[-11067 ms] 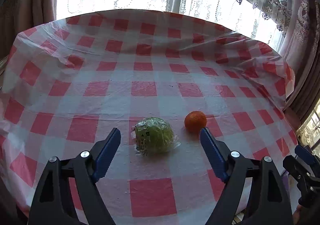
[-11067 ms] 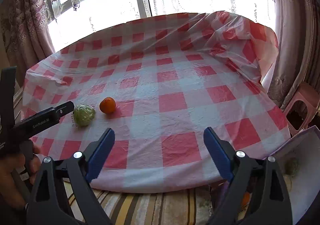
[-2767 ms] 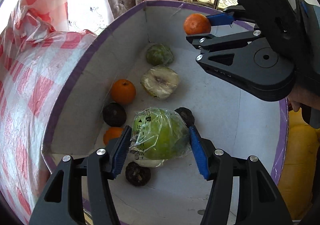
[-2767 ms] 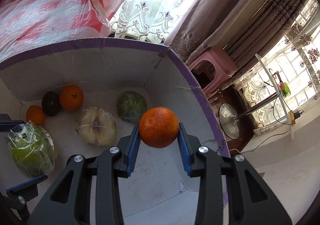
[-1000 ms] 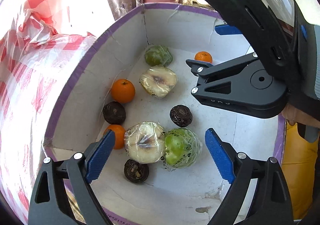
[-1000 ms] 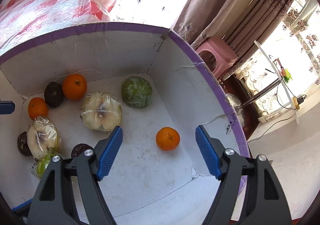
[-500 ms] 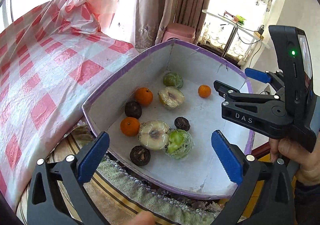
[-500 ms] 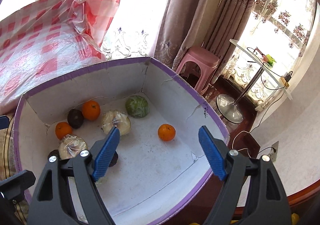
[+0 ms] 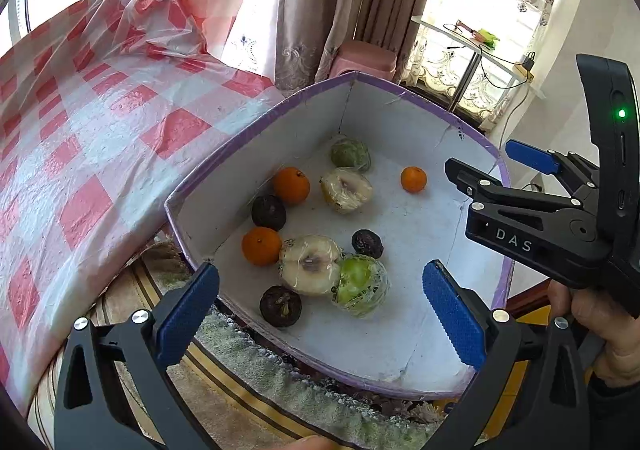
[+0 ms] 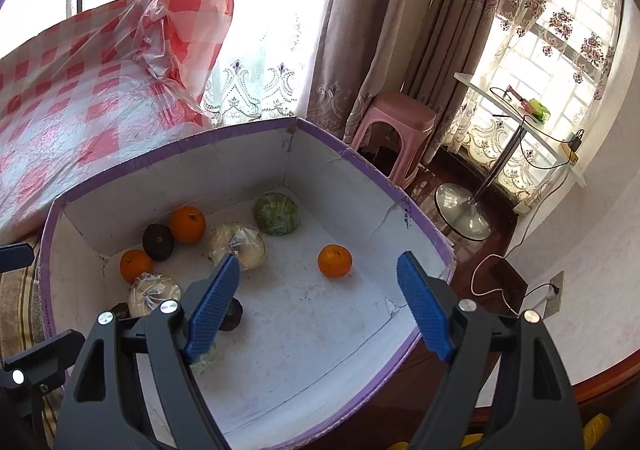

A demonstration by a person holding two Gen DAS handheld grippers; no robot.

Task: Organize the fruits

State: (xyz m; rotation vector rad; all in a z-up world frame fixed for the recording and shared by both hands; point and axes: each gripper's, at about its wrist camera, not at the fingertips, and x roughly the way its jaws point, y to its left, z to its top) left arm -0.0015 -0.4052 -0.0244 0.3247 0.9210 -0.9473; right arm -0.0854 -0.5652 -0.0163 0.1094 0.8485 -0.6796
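Now | left hand-held gripper (image 9: 320,304) spread, empty | right hand-held gripper (image 10: 320,304) spread, empty | box (image 9: 208,165) long axis runs away from camera

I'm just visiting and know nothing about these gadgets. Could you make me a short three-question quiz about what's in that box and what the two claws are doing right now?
1. How many oranges lie in the purple-edged box?
2. True or false: the left claw is holding the plastic-wrapped green fruit.
3. Which orange lies apart from the other fruit: A) the lone orange near the right claw, or B) the orange beside a dark fruit?

Key: 1) three; 2) false, both claws are open and empty; 3) A.
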